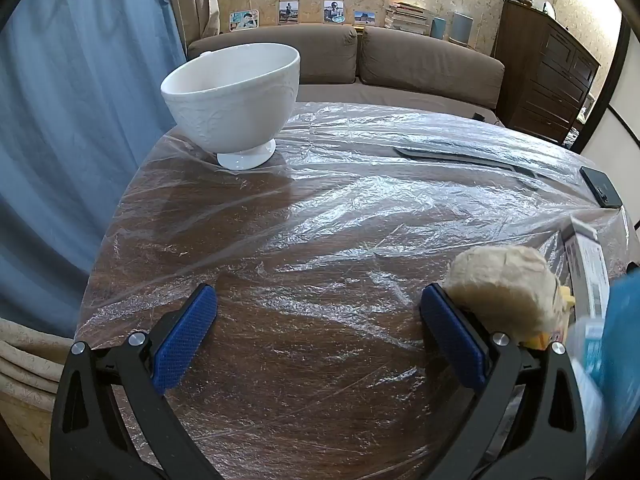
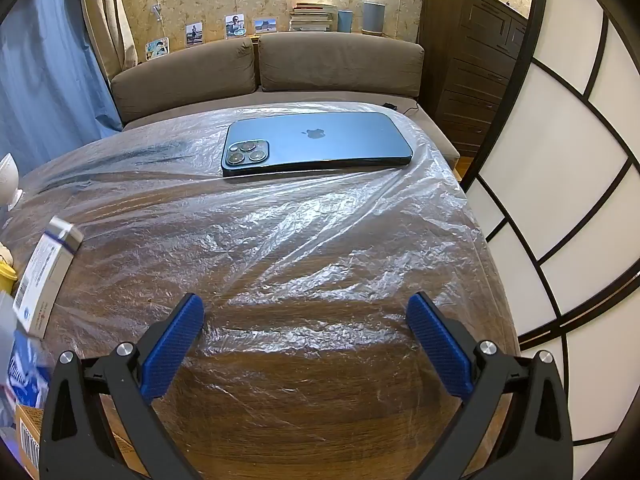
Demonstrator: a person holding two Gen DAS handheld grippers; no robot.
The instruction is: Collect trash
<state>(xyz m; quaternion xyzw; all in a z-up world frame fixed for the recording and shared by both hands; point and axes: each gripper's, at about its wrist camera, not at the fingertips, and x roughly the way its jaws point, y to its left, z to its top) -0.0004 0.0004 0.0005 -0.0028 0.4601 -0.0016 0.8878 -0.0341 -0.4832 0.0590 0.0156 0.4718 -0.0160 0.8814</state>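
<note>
Left gripper (image 1: 316, 340): jaws spread wide, empty; crumpled paper wad (image 1: 506, 284) lay just outside its right-hand finger
Right gripper (image 2: 306, 344): wide apart, empty
Advice: shift right to straddle the wad; spare the phone (image 2: 316, 142)

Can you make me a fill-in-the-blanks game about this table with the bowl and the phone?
1. The white bowl stands on a table covered with clear ____.
2. The phone lies with its ____ side up, showing three camera lenses.
3. The left tongs and right tongs both have their blue pads wide ____.

Missing words: plastic; back; open
</note>
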